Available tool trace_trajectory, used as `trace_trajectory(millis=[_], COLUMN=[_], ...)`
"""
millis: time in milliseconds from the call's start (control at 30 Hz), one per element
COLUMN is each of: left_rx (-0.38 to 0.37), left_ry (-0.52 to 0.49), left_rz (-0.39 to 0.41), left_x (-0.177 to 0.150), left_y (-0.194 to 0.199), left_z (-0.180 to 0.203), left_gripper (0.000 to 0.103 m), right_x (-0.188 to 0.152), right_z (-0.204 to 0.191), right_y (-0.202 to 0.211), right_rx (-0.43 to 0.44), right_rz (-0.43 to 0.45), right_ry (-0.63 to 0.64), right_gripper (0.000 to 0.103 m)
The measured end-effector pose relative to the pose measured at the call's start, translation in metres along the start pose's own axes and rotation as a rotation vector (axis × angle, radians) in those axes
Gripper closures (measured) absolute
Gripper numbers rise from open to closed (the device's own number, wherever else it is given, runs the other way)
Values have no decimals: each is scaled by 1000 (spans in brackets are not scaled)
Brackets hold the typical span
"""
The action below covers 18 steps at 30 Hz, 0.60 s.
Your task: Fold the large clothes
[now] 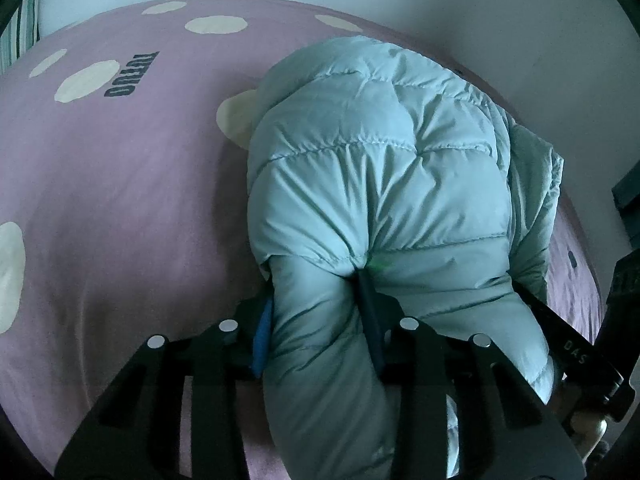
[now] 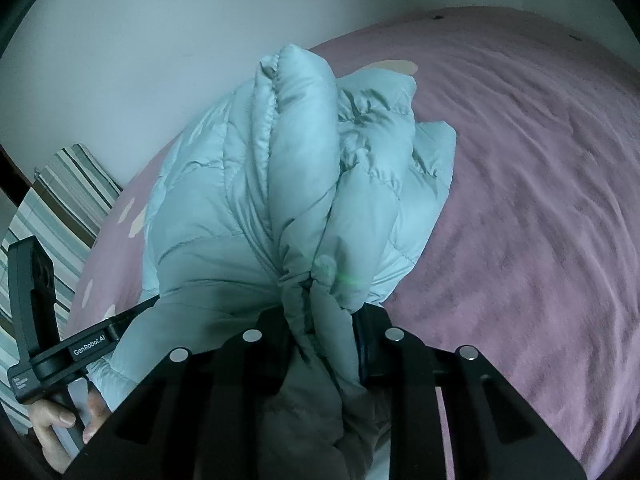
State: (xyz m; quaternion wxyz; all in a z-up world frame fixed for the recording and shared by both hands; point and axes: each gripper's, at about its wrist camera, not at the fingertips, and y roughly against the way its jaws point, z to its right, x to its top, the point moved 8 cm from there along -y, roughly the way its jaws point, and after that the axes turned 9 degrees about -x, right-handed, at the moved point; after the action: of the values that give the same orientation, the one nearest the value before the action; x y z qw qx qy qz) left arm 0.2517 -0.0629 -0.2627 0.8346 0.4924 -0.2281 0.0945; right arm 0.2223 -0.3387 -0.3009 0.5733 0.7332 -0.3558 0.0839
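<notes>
A pale mint quilted puffer jacket (image 1: 376,152) lies bunched on a pink bedspread (image 1: 132,184). In the left wrist view my left gripper (image 1: 316,312) is shut on a thick padded fold of the jacket, which bulges between the blue-padded fingers (image 1: 262,336). In the right wrist view my right gripper (image 2: 320,320) pinches a gathered edge of the same jacket (image 2: 288,168), the cloth squeezed tight between its dark fingers (image 2: 366,344). The two grippers sit close together at the jacket's near end. Each gripper shows at the edge of the other's view.
The pink bedspread (image 2: 520,160) has cream dots (image 1: 86,80) and dark lettering. A pale wall (image 2: 160,40) runs behind the bed. A striped pillow (image 2: 52,208) lies at the bed's left end. A person's hand (image 2: 52,424) holds the left gripper's handle (image 2: 60,356).
</notes>
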Motion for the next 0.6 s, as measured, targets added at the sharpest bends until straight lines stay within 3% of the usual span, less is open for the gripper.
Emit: trace_trajectory(millis=[333, 600], left_rx=[-3, 30], left_ry=[18, 55], left_rz=[18, 45], left_x=[1, 7], left_y=[11, 26], left_z=[-2, -28], left_gripper=[71, 71], right_x=[0, 6], right_z=[-10, -38], right_y=[-3, -16], right_rx=[13, 47], right_rz=[3, -6], right_ry=[23, 69], right_gripper=[80, 80])
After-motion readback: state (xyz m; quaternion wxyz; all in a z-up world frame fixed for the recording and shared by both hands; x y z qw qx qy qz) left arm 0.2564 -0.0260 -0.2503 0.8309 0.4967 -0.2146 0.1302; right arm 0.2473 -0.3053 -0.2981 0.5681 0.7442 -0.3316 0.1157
